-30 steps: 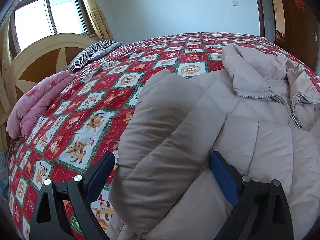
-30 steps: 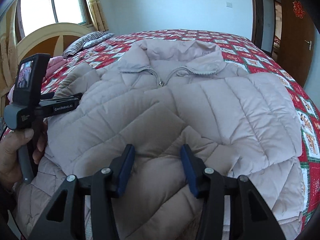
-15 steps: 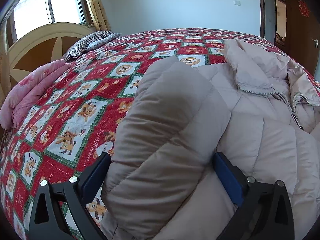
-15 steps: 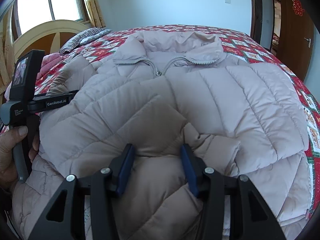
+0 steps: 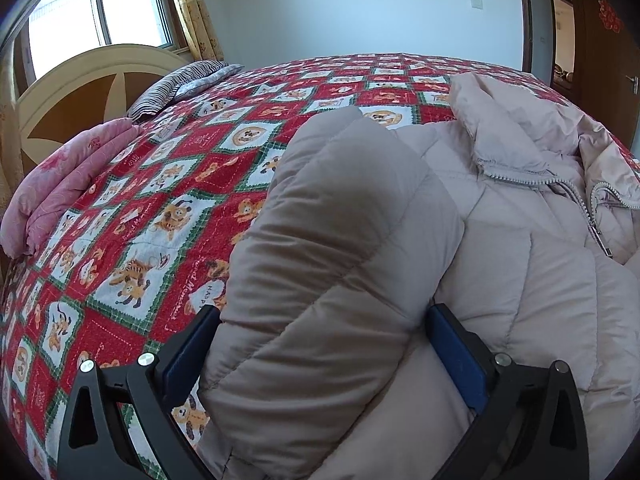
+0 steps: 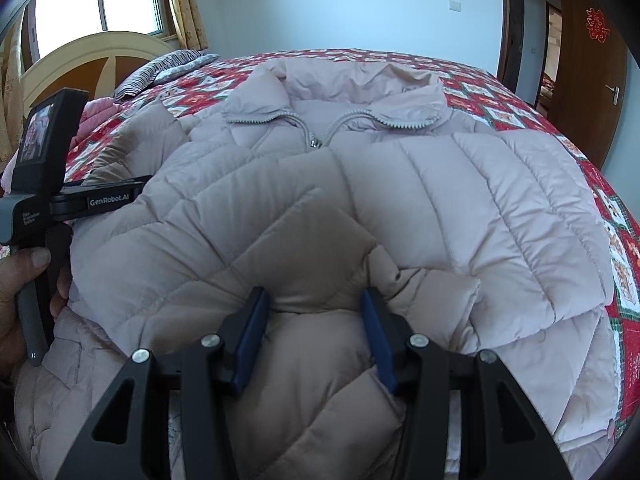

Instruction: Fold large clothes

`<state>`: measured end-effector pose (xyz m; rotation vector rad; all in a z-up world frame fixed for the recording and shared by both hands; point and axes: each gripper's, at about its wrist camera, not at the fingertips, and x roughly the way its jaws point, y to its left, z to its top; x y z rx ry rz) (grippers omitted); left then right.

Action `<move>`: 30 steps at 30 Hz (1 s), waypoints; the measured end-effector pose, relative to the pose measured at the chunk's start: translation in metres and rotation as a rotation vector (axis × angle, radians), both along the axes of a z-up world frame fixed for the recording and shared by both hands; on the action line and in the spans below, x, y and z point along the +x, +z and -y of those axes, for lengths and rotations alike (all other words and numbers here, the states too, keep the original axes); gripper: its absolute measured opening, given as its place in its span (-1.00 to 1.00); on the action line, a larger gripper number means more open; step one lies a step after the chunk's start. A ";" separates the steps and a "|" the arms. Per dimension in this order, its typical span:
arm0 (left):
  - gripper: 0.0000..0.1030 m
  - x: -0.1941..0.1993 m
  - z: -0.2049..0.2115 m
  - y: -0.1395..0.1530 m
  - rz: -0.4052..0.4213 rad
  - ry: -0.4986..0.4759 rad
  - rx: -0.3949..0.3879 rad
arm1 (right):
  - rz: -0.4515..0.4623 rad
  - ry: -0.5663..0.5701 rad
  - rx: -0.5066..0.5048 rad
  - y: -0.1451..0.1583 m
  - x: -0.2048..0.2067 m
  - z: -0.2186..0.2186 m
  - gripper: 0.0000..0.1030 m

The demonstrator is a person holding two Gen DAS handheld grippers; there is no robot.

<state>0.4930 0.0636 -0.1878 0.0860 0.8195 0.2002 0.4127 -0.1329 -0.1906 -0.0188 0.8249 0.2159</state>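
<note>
Left wrist view: my left hand-held gripper (image 5: 320, 344) has its blue-padded fingers (image 5: 460, 354) spread wide on either side of a thick, puffy sleeve (image 5: 340, 240) of the pale pink down jacket (image 5: 540, 280). The pads press against the sleeve's two sides, so I am grasping it in a wide hold. The sleeve is raised off the bed and rises ahead of the camera, at the jacket's side nearest the headboard (image 5: 80, 92). Beyond it the red cartoon-print bedspread (image 5: 140, 208) runs to the headboard end of the bed, where a folded pink blanket (image 5: 60, 184) and a striped pillow (image 5: 180, 84) lie.

From the right wrist view, the jacket (image 6: 460, 208) lies front up across the middle of the bed, collar toward the far edge, its zipper (image 6: 316, 142) open only at the neck. The other sleeve is folded across the chest. My right hand-held gripper (image 6: 316, 328) is clenched around a bunched fold of quilted fabric low on the front, both pads pressed into the padding, near the edge of the bed closest to me. At the left side of this view my left hand (image 6: 16, 304) holds the handle of the left device, whose small screen (image 6: 38, 132) stands above the jacket's edge. A wooden door (image 6: 592, 80) shows beyond the foot end of the bed.
</note>
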 end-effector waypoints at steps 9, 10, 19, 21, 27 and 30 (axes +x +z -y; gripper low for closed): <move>0.98 0.001 0.001 0.000 -0.002 0.001 -0.001 | 0.005 -0.005 -0.029 -0.001 0.000 -0.004 0.00; 0.98 0.001 0.000 0.000 -0.002 0.001 -0.001 | 0.007 -0.005 -0.036 -0.001 0.000 -0.005 0.00; 0.98 0.002 0.002 -0.001 -0.006 0.002 0.016 | 0.007 -0.007 -0.051 -0.001 0.000 -0.007 0.00; 0.98 0.002 0.003 -0.001 -0.007 0.003 0.021 | 0.008 -0.007 -0.051 -0.001 0.000 -0.007 0.00; 0.98 0.001 0.004 -0.001 -0.006 0.004 0.033 | 0.008 -0.008 -0.055 -0.002 0.000 -0.007 0.00; 0.98 0.001 0.004 -0.001 -0.005 0.005 0.039 | 0.009 -0.008 -0.067 -0.002 0.000 -0.009 0.00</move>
